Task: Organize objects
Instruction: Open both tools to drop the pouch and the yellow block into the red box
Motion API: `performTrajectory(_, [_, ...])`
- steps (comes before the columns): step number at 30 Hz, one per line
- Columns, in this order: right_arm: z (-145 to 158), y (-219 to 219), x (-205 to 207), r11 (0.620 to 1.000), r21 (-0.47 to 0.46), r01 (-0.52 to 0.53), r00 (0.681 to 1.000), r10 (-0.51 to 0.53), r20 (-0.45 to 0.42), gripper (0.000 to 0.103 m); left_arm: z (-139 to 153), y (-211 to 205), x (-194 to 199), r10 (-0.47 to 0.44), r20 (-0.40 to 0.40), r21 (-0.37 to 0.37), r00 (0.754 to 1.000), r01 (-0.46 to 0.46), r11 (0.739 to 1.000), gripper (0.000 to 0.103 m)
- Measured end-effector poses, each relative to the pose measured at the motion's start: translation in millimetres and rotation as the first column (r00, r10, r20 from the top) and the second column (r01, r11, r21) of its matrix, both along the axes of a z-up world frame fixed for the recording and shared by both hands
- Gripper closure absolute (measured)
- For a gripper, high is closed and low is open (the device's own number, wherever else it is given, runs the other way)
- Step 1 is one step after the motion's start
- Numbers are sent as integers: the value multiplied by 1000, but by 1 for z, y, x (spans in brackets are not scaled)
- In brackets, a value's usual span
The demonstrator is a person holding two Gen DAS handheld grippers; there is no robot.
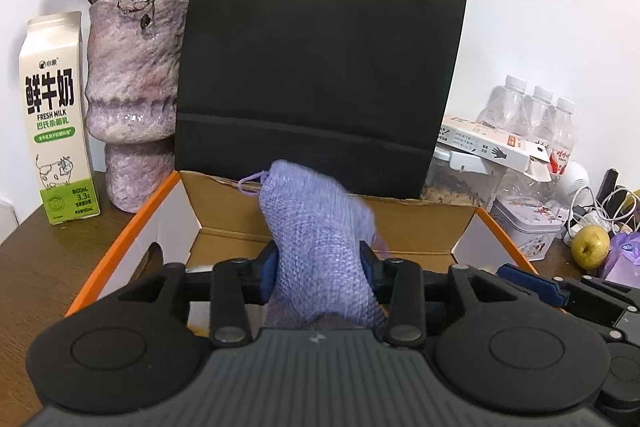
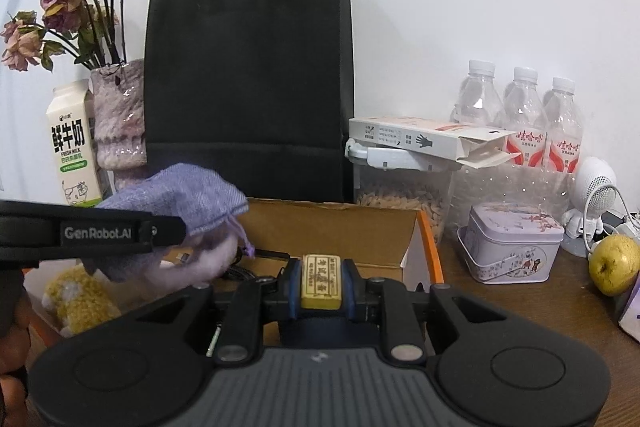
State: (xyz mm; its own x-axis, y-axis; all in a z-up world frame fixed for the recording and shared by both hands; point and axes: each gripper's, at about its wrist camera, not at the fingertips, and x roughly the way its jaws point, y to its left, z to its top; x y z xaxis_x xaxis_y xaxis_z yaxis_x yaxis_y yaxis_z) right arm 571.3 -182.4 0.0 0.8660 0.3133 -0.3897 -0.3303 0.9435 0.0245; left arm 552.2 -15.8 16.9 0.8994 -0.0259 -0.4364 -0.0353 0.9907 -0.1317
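Observation:
A purple woven drawstring pouch (image 1: 316, 219) stands between the blue pads of my left gripper (image 1: 318, 267), which touch it on both sides; its top is blurred. It hangs over an open cardboard box with orange edges (image 1: 420, 223). In the right wrist view the pouch (image 2: 180, 199) sits beside one left finger (image 2: 120, 231), above the box (image 2: 360, 231). My right gripper (image 2: 321, 279) is shut on a small yellow block with embossed characters (image 2: 321, 293), held over the box's near side. A yellow knitted toy (image 2: 76, 299) and a pale lilac soft item (image 2: 200, 263) lie inside.
A tall black paper bag (image 1: 320, 67) stands right behind the box. To the left are a mottled vase (image 1: 132, 99) and a milk carton (image 1: 56, 119). On the right stand water bottles (image 2: 520, 115), a clear lidded container (image 2: 400, 187), a tin (image 2: 512, 247) and a yellow fruit (image 2: 614, 263).

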Motion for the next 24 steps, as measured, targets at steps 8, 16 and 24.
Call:
performTrajectory(8, [-2, -1, -2, 1000, 4, 24, 1000, -24, 6, 25, 4, 10, -5, 19, 38, 3, 999, -19, 1000, 36])
performTrajectory(16, [-2, -3, -3, 999, 11, 31, 999, -31, 10, 14, 4, 16, -10, 31, 55, 12, 998, -32, 999, 15])
performTrajectory(24, [-3, 0, -7, 1000, 7, 28, 999, -28, 16, 11, 4, 23, -21, 53, 86, 8, 995, -54, 999, 0])
